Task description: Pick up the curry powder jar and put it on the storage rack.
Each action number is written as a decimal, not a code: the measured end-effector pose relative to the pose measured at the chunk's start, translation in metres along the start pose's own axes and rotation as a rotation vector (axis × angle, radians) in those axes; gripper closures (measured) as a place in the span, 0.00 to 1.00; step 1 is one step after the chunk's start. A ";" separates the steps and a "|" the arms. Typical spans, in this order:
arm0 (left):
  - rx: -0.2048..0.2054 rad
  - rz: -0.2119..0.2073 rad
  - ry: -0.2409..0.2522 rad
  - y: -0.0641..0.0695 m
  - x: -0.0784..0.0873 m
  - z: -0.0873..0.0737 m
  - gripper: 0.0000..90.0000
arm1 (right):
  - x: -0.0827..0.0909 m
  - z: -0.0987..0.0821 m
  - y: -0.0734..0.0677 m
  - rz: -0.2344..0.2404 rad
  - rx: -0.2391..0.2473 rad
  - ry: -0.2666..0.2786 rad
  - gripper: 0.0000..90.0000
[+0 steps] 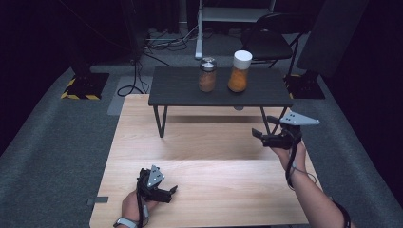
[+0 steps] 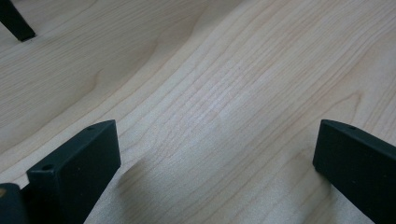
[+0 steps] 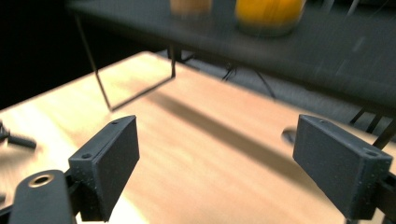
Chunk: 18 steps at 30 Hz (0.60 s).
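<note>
no readable text, labels, brands or numbers on anything in view

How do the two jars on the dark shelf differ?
The left jar is shorter, with a metal lid and brownish contents; the right jar is taller, with a white lid and brighter orange contents. Both stand upright on the dark shelf, apart from each other and clear of both grippers.
</note>
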State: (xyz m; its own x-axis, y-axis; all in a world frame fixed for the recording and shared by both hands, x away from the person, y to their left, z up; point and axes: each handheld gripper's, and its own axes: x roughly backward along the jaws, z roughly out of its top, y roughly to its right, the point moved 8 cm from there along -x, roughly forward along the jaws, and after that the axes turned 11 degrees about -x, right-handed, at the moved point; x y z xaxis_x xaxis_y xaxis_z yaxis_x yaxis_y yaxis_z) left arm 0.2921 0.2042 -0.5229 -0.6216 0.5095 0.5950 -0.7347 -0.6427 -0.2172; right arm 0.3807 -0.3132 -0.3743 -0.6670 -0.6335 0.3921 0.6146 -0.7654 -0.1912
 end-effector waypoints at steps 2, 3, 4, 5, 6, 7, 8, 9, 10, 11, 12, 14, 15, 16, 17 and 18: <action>-0.001 0.003 0.001 0.000 0.000 0.000 0.00 | -0.004 -0.015 0.001 0.003 -0.004 -0.023 0.16; -0.002 0.005 0.001 0.001 0.000 0.000 0.00 | -0.006 -0.023 0.003 0.010 -0.007 -0.031 0.16; -0.002 0.006 0.001 0.001 0.000 0.000 0.00 | -0.008 -0.030 0.004 0.013 -0.012 -0.043 0.16; -0.003 0.007 0.001 0.001 0.000 0.000 0.00 | -0.010 -0.037 0.005 0.015 -0.013 -0.055 0.16; -0.003 0.007 0.001 0.001 0.000 0.000 0.00 | -0.012 -0.044 0.006 0.018 -0.013 -0.068 0.15; -0.004 0.008 0.001 0.001 0.000 0.000 0.00 | -0.015 -0.050 0.008 0.021 -0.016 -0.083 0.15; -0.003 0.008 0.001 0.001 0.000 0.000 0.00 | -0.017 -0.058 0.010 0.022 -0.012 -0.098 0.15; -0.003 0.007 0.001 0.001 0.000 0.000 0.00 | -0.020 -0.065 0.011 0.022 -0.004 -0.113 0.15; -0.001 0.006 0.001 0.001 0.000 0.000 0.00 | -0.024 -0.073 0.014 0.028 0.007 -0.131 0.15; 0.000 0.006 0.000 0.001 0.000 0.000 0.00 | -0.028 -0.079 0.016 0.036 0.018 -0.155 0.15; 0.001 0.005 -0.001 0.000 0.000 0.000 0.00 | -0.031 -0.086 0.017 0.042 0.029 -0.171 0.15; 0.002 0.004 -0.001 0.000 0.000 0.000 0.00 | -0.036 -0.097 0.020 0.049 0.037 -0.200 0.15; 0.002 0.004 -0.001 0.000 0.000 0.000 0.00 | -0.036 -0.097 0.020 0.049 0.037 -0.200 0.15; 0.002 0.004 -0.001 0.000 0.000 0.000 0.00 | -0.038 -0.101 0.020 0.052 0.038 -0.213 0.15; 0.002 0.003 -0.001 0.000 0.000 0.000 0.00 | -0.040 -0.104 0.021 0.058 0.041 -0.220 0.15; 0.002 0.003 -0.001 0.000 0.000 0.000 0.00 | -0.042 -0.110 0.023 0.070 0.039 -0.235 0.13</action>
State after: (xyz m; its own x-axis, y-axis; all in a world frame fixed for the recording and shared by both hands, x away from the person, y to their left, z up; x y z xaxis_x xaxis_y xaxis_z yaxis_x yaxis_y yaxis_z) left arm 0.2918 0.2041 -0.5230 -0.6239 0.5070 0.5947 -0.7319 -0.6458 -0.2173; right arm 0.3769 -0.3163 -0.4941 -0.5086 -0.6380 0.5782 0.6751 -0.7123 -0.1920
